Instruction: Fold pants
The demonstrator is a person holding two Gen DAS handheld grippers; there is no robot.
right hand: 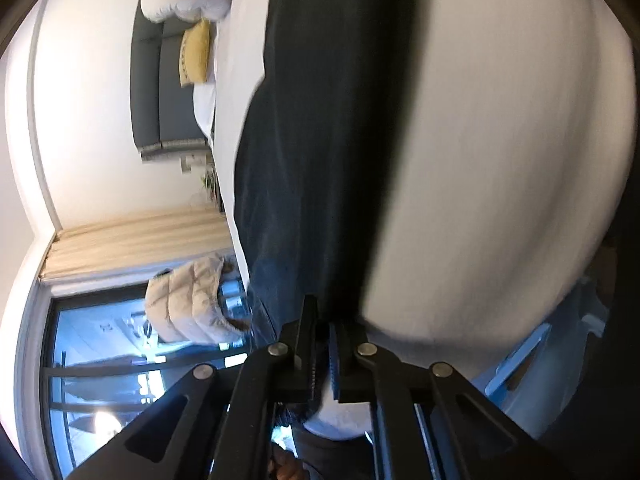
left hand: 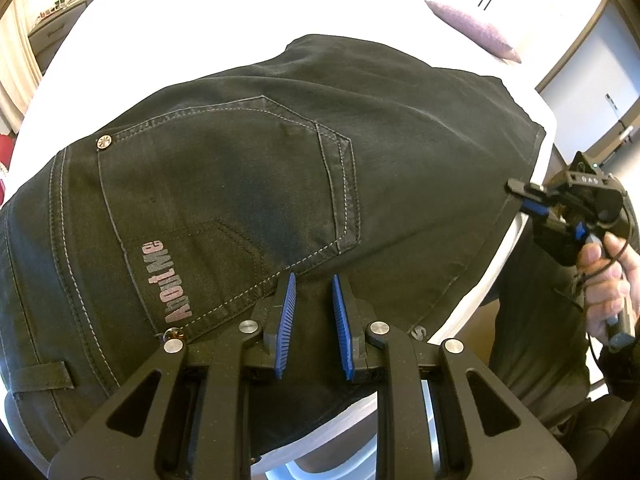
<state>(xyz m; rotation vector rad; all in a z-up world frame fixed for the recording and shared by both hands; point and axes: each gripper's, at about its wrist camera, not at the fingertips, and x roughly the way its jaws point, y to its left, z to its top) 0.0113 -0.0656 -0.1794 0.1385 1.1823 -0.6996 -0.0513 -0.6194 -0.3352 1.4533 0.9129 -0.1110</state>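
The dark stitched denim pants (left hand: 280, 184) lie flat on the white bed (left hand: 240, 32). My left fingers (left hand: 314, 312), ribbed blue pads narrowly apart, angle steeply down over the pocket (left hand: 224, 200). My right fingers (right hand: 322, 344) are clamped on the pants' edge.

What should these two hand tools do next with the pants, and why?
Probably the right gripper should lift its edge of the pants and carry it over toward the left gripper. Its jaws look closed on the cloth's edge, the pants lie spread flat on the bed, and the left gripper sits at the pocket end, so a fold across seems due.
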